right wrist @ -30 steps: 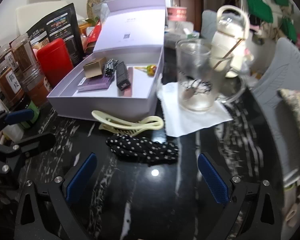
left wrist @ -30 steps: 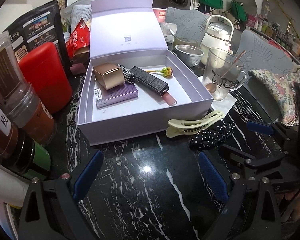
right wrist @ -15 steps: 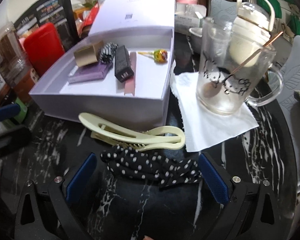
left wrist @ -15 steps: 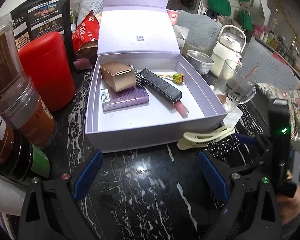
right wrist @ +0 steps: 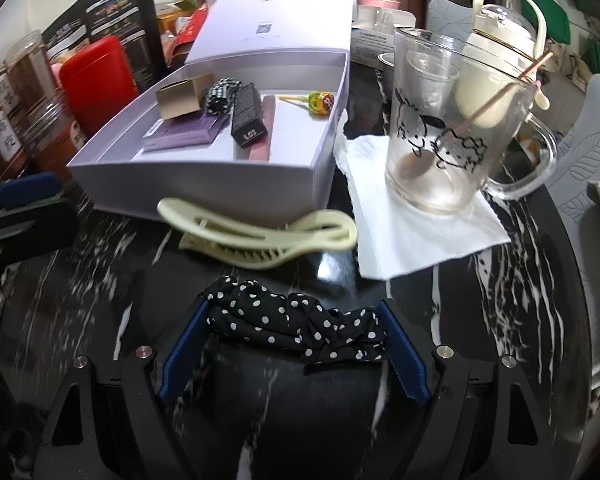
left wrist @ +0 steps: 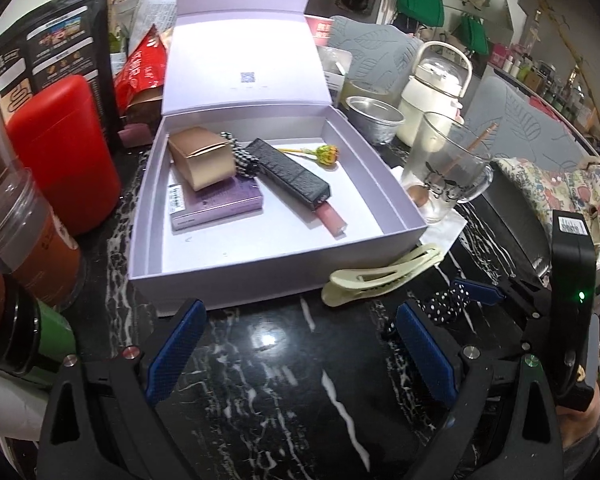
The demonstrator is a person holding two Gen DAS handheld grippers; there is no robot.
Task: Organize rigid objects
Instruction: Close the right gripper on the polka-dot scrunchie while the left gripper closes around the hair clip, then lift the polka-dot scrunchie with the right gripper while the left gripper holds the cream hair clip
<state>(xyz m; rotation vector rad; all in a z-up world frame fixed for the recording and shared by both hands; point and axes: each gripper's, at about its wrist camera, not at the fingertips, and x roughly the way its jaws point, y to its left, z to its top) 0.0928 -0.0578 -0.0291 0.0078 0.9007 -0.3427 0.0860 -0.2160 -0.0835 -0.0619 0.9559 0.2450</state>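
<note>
A glossy black marble counter (right wrist: 480,320) carries a matte lilac cardboard box (right wrist: 204,184). Near its front edge, the right gripper (right wrist: 294,344) has been closing; its ribbed blue pads flank the crumpled polka-dot scrunchie (right wrist: 296,326). The left gripper (left wrist: 300,352) gapes empty.

Between your right gripper's blue pads (right wrist: 404,350) lies a black scrunchie (right wrist: 296,326) dotted white. Just beyond it is a pale yellow hair clip (right wrist: 256,236), then a lilac box (right wrist: 204,188). The worktop (right wrist: 500,320) is black marble veined white; a red canister (right wrist: 96,84) stands far left.
</note>
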